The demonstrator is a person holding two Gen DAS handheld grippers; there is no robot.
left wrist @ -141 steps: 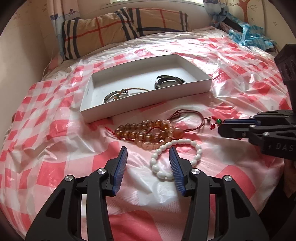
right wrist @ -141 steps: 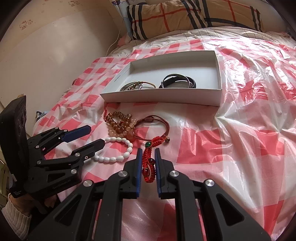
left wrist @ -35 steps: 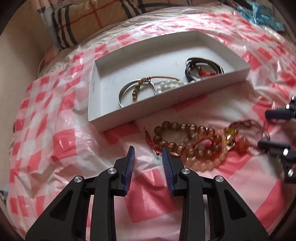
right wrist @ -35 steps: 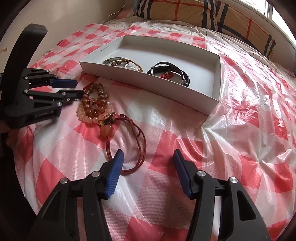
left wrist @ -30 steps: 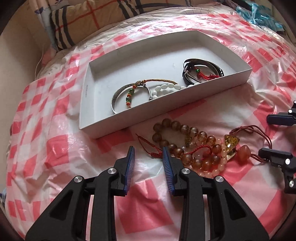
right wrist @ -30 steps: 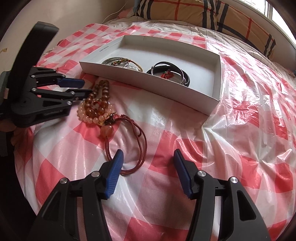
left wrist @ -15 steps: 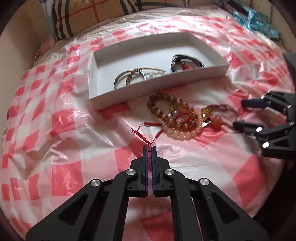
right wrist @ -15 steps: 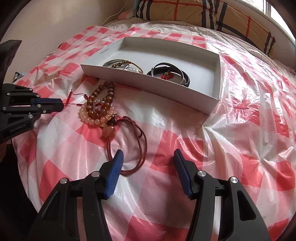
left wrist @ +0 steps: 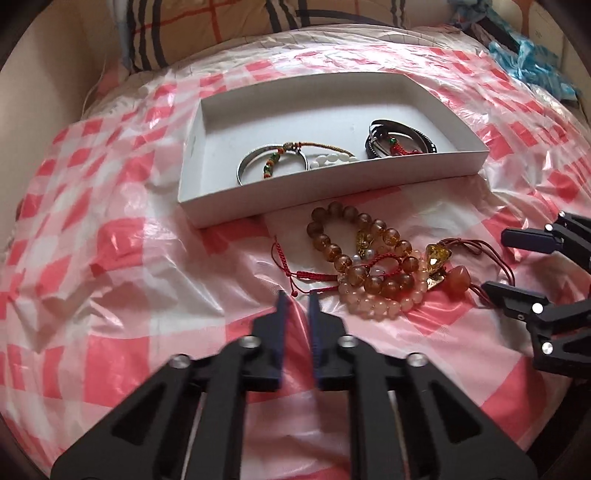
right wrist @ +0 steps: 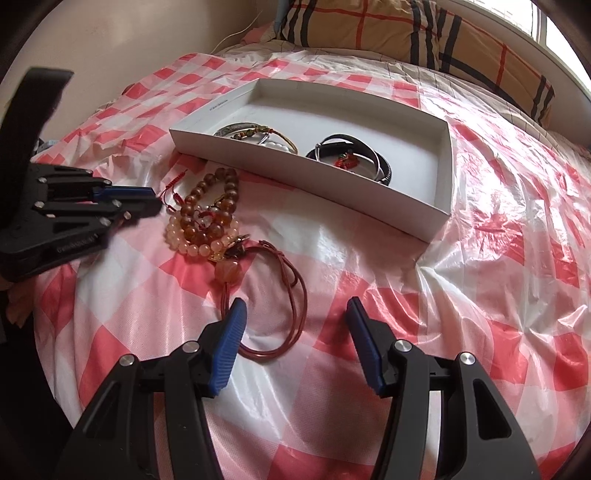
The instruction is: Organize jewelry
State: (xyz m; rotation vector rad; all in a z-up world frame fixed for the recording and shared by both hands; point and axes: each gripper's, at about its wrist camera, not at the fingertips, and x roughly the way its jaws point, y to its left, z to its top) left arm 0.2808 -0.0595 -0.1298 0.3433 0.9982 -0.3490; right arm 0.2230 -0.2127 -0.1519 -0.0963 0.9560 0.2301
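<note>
The red cord bracelet (left wrist: 306,275) lies on the checked plastic sheet (left wrist: 110,258), and its loose knotted end comes right to the tips of the left gripper (left wrist: 295,302). This gripper is closed down to a thin slit. The tips are blurred, so I cannot say for sure that the cord end is pinched. The rest of the cord runs off toward 1 o'clock into a small heap.

The heap has four pieces:
- the red cord bracelet
- one brown bead bracelet (left wrist: 332,236)
- one pale pink bead bracelet (left wrist: 373,306) under it
- one brown cord necklace (right wrist: 295,295) with a yellow pendant (left wrist: 437,254) and an orange stone (left wrist: 456,277)

The necklace's loop reaches out toward 3 o'clock, into the gap of the right gripper (right wrist: 295,314). The jaws of this gripper stand wide apart and hold nothing.

At 12 o'clock from the left gripper, just behind the heap, sits one white box (left wrist: 207,206). Inside it are:
- one silver bangle (left wrist: 247,166)
- one woven cord with coloured beads (left wrist: 273,160)
- one white bead bracelet (left wrist: 332,159)
- a set of dark bangles (left wrist: 424,142) with a red knotted piece on them

One plaid pillow (right wrist: 406,33) lies beyond the box.
</note>
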